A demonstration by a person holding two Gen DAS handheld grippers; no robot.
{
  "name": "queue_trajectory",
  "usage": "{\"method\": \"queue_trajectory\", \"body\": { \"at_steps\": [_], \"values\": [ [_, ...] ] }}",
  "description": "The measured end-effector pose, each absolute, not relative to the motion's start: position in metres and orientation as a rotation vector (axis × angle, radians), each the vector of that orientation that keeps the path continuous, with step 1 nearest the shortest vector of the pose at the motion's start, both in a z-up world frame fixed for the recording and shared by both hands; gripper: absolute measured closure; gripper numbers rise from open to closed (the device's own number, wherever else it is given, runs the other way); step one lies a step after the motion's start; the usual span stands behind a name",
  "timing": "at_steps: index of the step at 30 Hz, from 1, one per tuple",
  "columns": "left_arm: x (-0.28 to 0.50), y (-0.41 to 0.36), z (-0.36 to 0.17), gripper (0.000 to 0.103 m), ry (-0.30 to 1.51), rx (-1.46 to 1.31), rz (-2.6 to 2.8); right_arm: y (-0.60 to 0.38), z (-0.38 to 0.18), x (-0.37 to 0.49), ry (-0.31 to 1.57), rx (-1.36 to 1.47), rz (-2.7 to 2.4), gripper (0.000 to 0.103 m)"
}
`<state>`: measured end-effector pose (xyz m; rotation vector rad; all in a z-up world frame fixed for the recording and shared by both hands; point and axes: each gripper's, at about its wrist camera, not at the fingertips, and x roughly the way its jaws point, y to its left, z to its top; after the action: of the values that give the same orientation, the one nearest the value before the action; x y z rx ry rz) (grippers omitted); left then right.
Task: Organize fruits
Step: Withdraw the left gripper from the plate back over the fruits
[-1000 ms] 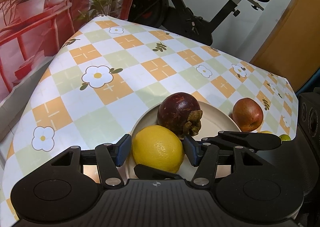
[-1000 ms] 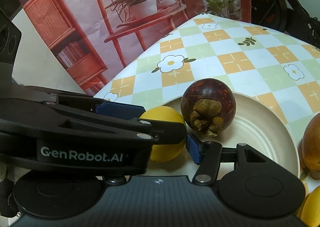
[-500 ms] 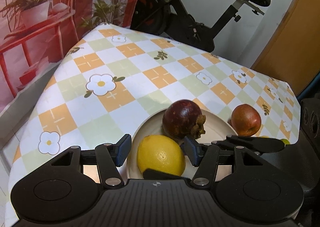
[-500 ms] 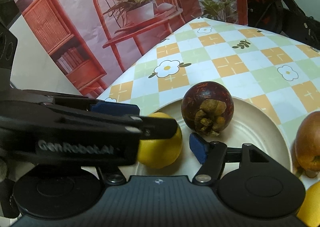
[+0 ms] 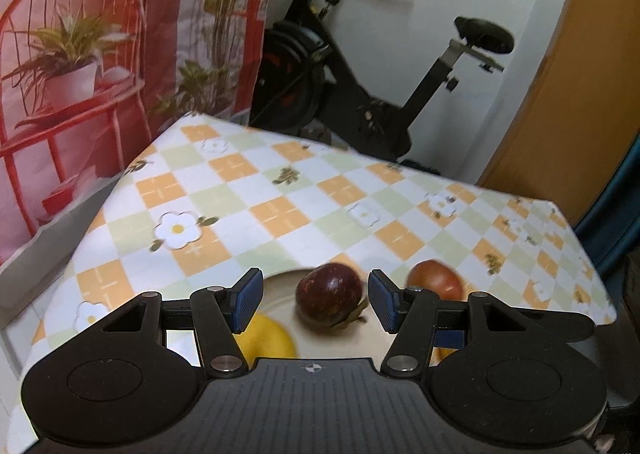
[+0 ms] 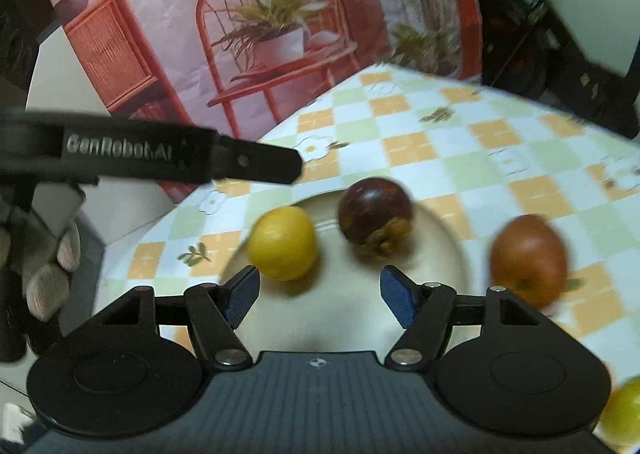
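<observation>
Fruits: lemon [image 6: 282,248] & dark mangosteen [image 6: 375,213] sat on the cream plate [image 6: 440,230] on the checked table [image 6: 460,149]; a red apple [image 6: 529,258] lay on the cloth just beside the plate's right rim, another yellow fruit [image 6: 622,410] at the frame's lower right corner. Left tongs [image 5: 314,300] stood apart, nothing between the pads, above the plate w/ the mangosteen [image 5: 329,296] seen in the gap. Right tongs [image 6: 316,296] had just been opening, jaws apart, empty, over the plate's near part. Both views were blurred. Judgement: the step in hand looked like going for the next fruit, prob. the apple w/ the right tongs. To do it well: come down w/ jaws wide, straddle the apple at its widest part, close gently so it didn't roll, & keep the left tongs clear of the right's path.
</observation>
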<state>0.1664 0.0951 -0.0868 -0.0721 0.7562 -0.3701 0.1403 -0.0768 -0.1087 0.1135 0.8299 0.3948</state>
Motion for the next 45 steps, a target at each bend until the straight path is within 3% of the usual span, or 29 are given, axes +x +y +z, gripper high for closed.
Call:
{"method": "queue_trajectory", "body": {
  "at_steps": [13,25,35,45],
  "values": [
    [0.135,0.033,-0.091,0.043,0.677,-0.047,-0.464,-0.172,-0.082,0.068,0.606,0.172,0.18,0.033],
    [0.089,-0.001,-0.121,0.043,0.67,-0.048,-0.467,-0.2,-0.11,0.012,0.565,0.161,0.088,0.033],
    [0.044,-0.012,-0.138,0.047,0.62,0.039,-0.429,-0.211,-0.146,-0.019,0.588,0.149,0.071,0.052],
    [0.034,-0.02,-0.156,0.047,0.615,0.092,-0.437,-0.214,-0.153,-0.023,0.527,0.145,0.058,0.052]
  ]
}}
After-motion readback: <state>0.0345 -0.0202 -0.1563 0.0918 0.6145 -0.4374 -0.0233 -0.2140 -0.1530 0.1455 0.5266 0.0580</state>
